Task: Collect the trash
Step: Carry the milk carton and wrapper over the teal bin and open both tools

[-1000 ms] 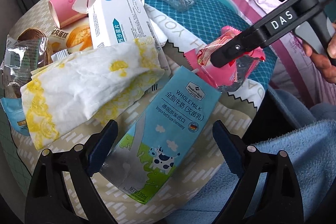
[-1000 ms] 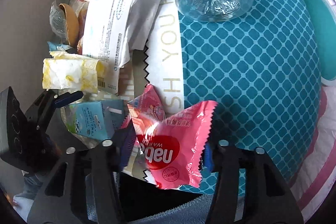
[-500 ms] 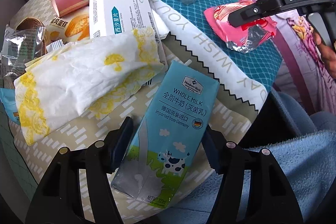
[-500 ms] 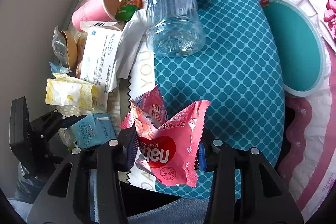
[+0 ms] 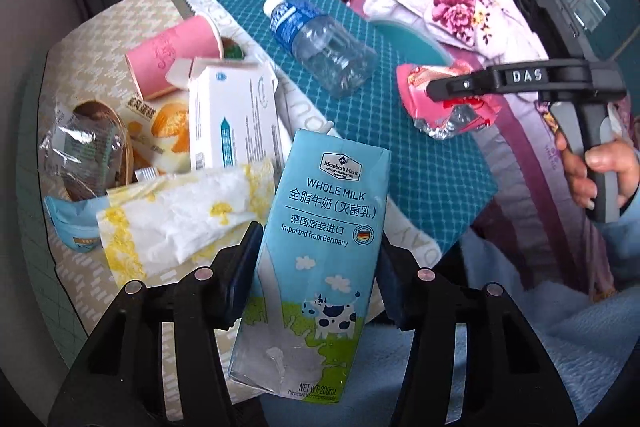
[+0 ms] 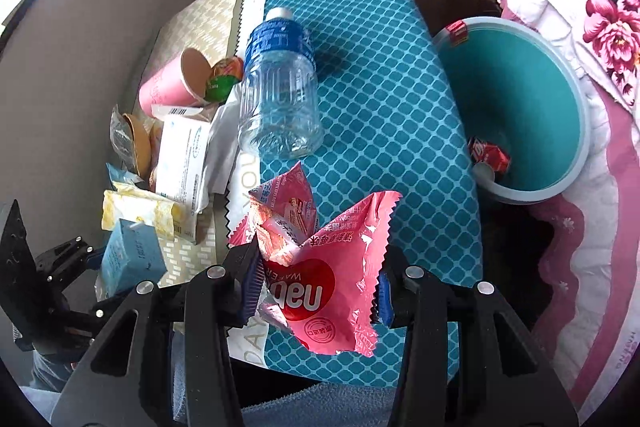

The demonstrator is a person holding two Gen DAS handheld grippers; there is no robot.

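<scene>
My left gripper (image 5: pixel 318 247) has a light blue whole-milk carton (image 5: pixel 320 195) between its pads, held upright above the table; the jaws are still closing on its sides. The carton (image 6: pixel 128 259) and the left gripper (image 6: pixel 84 255) also show at the lower left of the right wrist view. My right gripper (image 6: pixel 316 267) is shut on a crumpled pink wafer wrapper (image 6: pixel 344 239), held over the near edge of the teal tablecloth. In the left wrist view that wrapper (image 5: pixel 416 95) hangs from the right gripper (image 5: pixel 436 93), held by a hand.
A teal bin (image 6: pixel 532 87) stands beside the table at the right with a red wrapper inside. On the table lie a clear bottle (image 5: pixel 324 47), a pink cup (image 5: pixel 172 59), a white box (image 5: pixel 232 115), a yellow-white napkin (image 5: pixel 180 215) and snack wrappers. Flowered bedding lies beyond.
My left gripper closed on the milk carton and lifted it off the table. My right gripper rose and moved right toward the bin with the pink wrapper.
</scene>
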